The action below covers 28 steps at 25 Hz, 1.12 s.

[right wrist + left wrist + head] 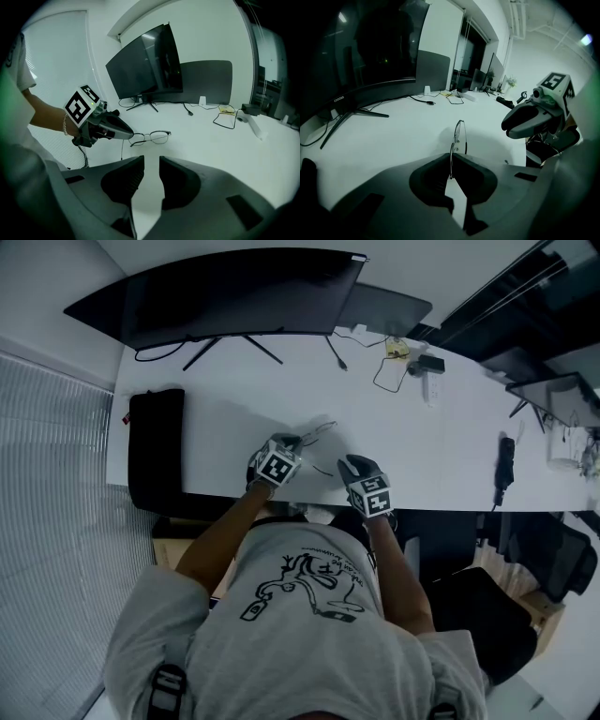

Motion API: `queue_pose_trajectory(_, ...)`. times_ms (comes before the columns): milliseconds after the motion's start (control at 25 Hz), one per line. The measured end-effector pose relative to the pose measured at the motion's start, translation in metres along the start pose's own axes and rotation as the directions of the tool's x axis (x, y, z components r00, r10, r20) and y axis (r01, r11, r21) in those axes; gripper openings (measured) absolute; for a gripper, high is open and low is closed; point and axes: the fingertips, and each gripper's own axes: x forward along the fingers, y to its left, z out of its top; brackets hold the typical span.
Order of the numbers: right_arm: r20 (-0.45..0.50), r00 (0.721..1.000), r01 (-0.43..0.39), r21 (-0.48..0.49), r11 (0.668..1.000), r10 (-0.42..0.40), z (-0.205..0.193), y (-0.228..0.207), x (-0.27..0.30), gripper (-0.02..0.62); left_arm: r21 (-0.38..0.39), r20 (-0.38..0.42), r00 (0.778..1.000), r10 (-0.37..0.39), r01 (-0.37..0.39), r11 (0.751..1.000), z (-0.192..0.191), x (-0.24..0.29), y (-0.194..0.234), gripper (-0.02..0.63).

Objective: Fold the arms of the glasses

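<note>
Thin wire-rimmed glasses (151, 137) hang just above the white desk (225, 409), lenses facing the monitor. My left gripper (451, 157) is shut on the glasses at one end of the frame, and the thin metal runs up between its pads to the lens rim (459, 132). In the right gripper view the left gripper (124, 132) holds the frame's left end, and one arm hangs down from there. My right gripper (151, 161) is open with nothing between its jaws, a little short of the glasses. From the head view the glasses (319, 431) lie ahead of both grippers.
A wide curved monitor (216, 296) stands at the back with a second screen (384, 307) beside it. A black pad (155, 451) lies at the desk's left end. Cables and a power strip (427, 371) sit back right, a black object (504, 465) far right.
</note>
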Motion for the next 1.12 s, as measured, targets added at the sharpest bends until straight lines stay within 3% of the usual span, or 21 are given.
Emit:
queue_pose_trajectory(600, -0.042, 0.999, -0.01, -0.104, 0.995, 0.005, -0.017, 0.031, 0.006, 0.248, -0.069, -0.03, 1.0, 0.004, -0.006, 0.998, -0.006, 0.005, 0.005, 0.032)
queue_pose_trajectory(1120, -0.094, 0.995, 0.013, -0.091, 0.996, -0.022, -0.034, 0.024, 0.011, 0.256, -0.089, -0.011, 1.0, -0.011, 0.01, 0.996, -0.006, 0.0, -0.005, 0.032)
